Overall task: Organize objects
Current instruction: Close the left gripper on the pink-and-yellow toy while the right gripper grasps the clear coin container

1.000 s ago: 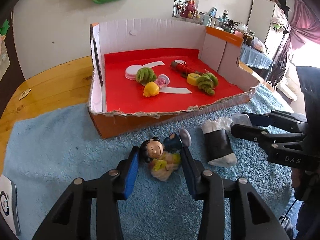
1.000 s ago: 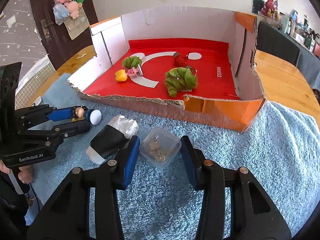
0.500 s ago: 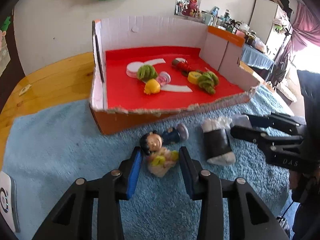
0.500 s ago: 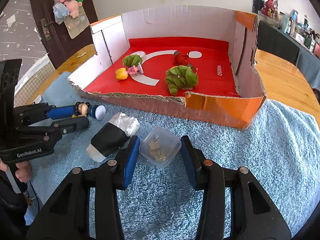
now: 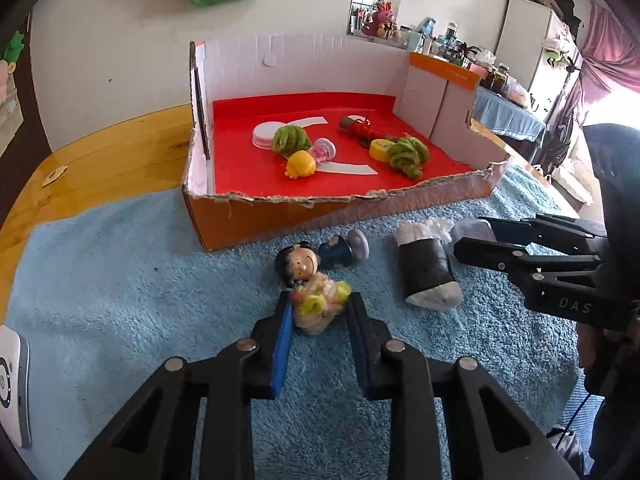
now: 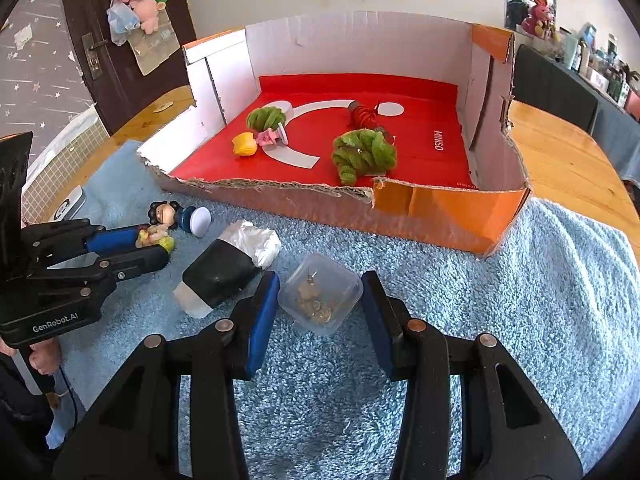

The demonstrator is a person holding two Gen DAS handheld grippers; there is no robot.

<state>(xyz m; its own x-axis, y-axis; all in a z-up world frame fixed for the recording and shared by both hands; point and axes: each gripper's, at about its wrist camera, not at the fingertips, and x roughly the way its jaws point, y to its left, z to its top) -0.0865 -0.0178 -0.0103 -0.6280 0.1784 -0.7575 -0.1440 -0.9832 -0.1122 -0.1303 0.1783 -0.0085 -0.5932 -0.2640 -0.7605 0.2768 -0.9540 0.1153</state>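
Note:
A small black-haired doll (image 5: 298, 266) lies on the blue towel (image 5: 120, 280) in front of the cardboard box (image 5: 280, 216). My left gripper (image 5: 320, 300) is closing, and its blue pads touch both sides of the doll's cream-and-yellow body. In the right wrist view the left gripper (image 6: 160, 244) reaches the doll (image 6: 162, 214) from the left. My right gripper (image 6: 320, 280) holds a small clear plastic container (image 6: 320, 296) of brownish bits between its pads, resting on the towel. A black-and-white wrapped roll (image 6: 224, 272) lies between the two grippers.
The box's red floor (image 6: 420, 148) carries green yarn bundles (image 6: 362, 156), a yellow toy (image 6: 244, 146), a pink toy and a red coil. A blue piece with a white cap (image 5: 344, 250) lies by the doll's head. A white device (image 5: 12, 384) sits at the towel's left edge, with wooden table (image 5: 100, 152) beyond.
The left gripper's jaws have drawn in from a wide stance until the pads meet the doll's body. The right gripper and the container have stayed put.

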